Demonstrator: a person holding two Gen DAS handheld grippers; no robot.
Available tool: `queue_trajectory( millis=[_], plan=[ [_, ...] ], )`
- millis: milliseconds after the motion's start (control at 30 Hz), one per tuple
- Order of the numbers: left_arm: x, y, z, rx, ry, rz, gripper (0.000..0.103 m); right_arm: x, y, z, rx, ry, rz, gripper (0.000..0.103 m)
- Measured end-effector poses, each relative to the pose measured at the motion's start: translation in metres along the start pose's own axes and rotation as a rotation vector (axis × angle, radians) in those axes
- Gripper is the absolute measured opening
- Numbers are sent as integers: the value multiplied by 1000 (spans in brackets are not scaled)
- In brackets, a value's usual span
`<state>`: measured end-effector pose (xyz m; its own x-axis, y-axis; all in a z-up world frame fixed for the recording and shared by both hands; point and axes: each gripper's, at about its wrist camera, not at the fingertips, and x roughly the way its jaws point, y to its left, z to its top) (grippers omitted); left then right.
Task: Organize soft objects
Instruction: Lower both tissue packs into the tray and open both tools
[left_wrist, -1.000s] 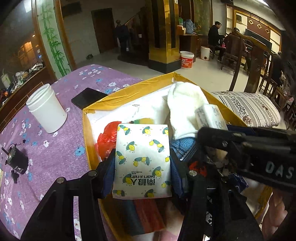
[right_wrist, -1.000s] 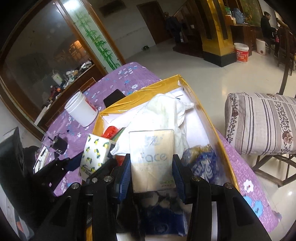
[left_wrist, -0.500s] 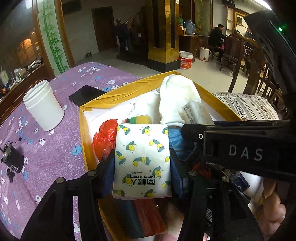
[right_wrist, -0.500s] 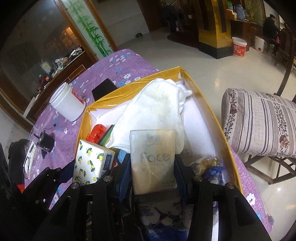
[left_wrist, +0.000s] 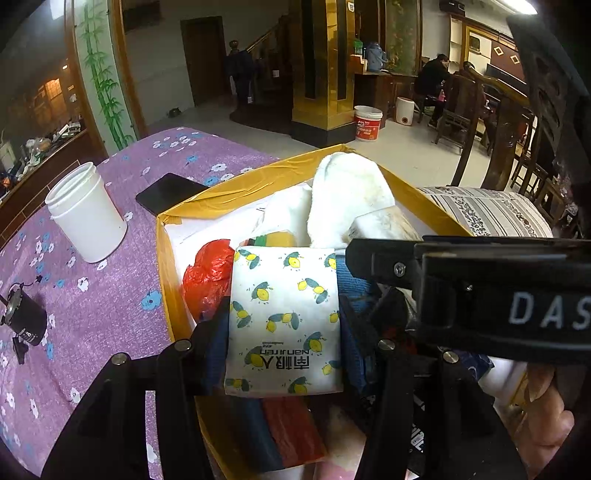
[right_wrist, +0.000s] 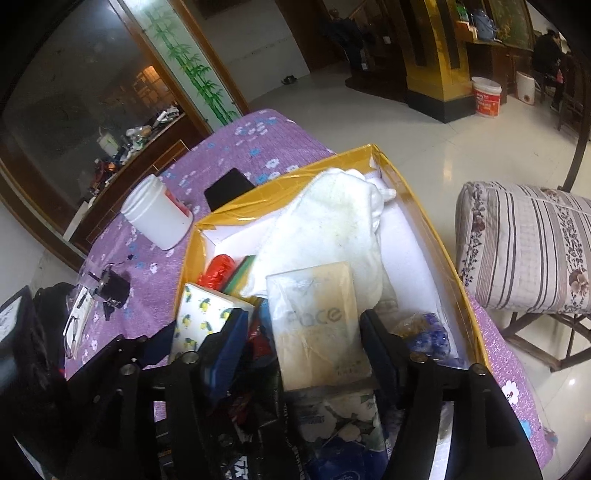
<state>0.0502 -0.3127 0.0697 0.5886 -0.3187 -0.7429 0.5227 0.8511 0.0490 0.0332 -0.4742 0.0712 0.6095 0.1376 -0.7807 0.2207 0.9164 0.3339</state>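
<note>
Presently both grippers hang over a yellow box (right_wrist: 441, 236) that stands on a purple flowered tablecloth (left_wrist: 110, 295). The left gripper (left_wrist: 282, 325) grasps a tissue pack with a lemon print (left_wrist: 282, 314); its blue pads press both sides of the pack, though the jaws are easing apart. The pack sits above the near part of the box, next to a red plastic bag (left_wrist: 207, 273).

The right gripper (right_wrist: 301, 328) has its jaws opening. A clear pack marked "Face" (right_wrist: 317, 325) stands between them; a gap shows on its left side, and the right pad sits just beside its edge, so it is released. The pack leans on a white towel (right_wrist: 332, 225) heaped in the middle of the box. A blue and gold wrapper (right_wrist: 424, 332) lies by the right wall.

Outside the box, a white jar (left_wrist: 86, 214), a black phone (left_wrist: 168, 192) and a small black cylinder (left_wrist: 24, 321) rest on the cloth.
</note>
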Motion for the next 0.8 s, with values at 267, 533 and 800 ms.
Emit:
queue_trajectory(
  millis=[267, 533, 800],
  plan=[
    [-10, -10, -2, 49, -57, 48, 72, -13, 4, -2, -10, -30, 15, 69],
    [-18, -12, 0, 69, -96, 69, 72, -25, 9, -5, -21, -60, 10, 69],
    [-27, -13, -1, 80, -128, 88, 72, -36, 10, -8, -30, -83, 1, 69]
  ],
)
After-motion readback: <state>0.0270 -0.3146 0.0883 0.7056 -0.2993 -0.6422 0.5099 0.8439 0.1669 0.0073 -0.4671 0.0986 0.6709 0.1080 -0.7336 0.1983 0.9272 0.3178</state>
